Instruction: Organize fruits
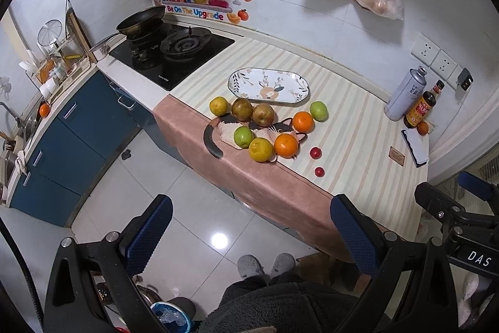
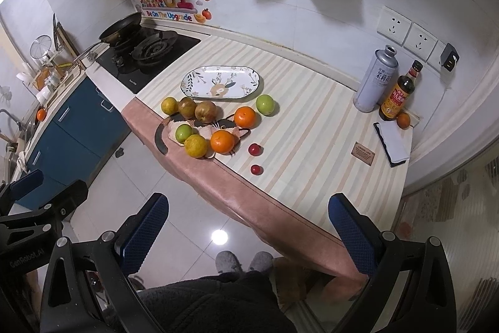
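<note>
Several fruits lie on a striped cloth on the counter, beside an empty oval patterned plate [image 1: 268, 85] [image 2: 222, 82]. There are two oranges [image 1: 286, 145] [image 2: 222, 141], two green apples [image 1: 243, 136] [image 2: 265, 104], two brown pears [image 1: 242, 108] [image 2: 205, 111], two yellow-green citrus [image 1: 260, 149] [image 2: 195, 146] and two small red fruits [image 1: 315, 152] [image 2: 254, 149]. Some rest on a cat-shaped mat [image 1: 280, 128]. My left gripper [image 1: 251, 234] and right gripper [image 2: 246, 231] are both open and empty, held back from the counter above the floor.
A gas stove [image 1: 174, 52] with a pan [image 1: 140, 21] is at the left. A can [image 2: 375, 80], a sauce bottle [image 2: 397, 95], a small orange [image 2: 403, 119] and a notebook [image 2: 393, 144] stand at the right. Bags hang on the wall. The holder's slippers [image 2: 243, 261] are below.
</note>
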The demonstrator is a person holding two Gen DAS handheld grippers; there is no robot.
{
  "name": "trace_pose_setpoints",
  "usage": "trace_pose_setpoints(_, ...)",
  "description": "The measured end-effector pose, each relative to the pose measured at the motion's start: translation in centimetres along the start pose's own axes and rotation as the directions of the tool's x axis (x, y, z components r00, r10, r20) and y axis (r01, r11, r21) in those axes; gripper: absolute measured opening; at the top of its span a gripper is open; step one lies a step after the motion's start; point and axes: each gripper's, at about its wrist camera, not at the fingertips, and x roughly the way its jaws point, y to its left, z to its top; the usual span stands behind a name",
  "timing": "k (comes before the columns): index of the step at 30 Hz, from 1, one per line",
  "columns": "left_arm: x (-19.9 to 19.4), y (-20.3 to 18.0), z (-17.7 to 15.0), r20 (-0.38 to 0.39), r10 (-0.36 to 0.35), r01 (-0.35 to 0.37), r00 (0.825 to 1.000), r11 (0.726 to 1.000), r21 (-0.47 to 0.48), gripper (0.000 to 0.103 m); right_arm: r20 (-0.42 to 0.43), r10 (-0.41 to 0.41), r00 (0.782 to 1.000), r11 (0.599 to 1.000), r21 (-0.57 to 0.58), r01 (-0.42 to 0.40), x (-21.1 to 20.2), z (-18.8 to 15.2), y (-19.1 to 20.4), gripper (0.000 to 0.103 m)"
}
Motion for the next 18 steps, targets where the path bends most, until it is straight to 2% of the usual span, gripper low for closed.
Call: trace_pose_setpoints(18,-0.07,0.36,0.23,0.006,-0.005,0.005,1.000,1.000,0.002,0.103,0.021,0.002,1.000,1.000,0.025,-0.003,-0.29,0.22,0.44,0.103)
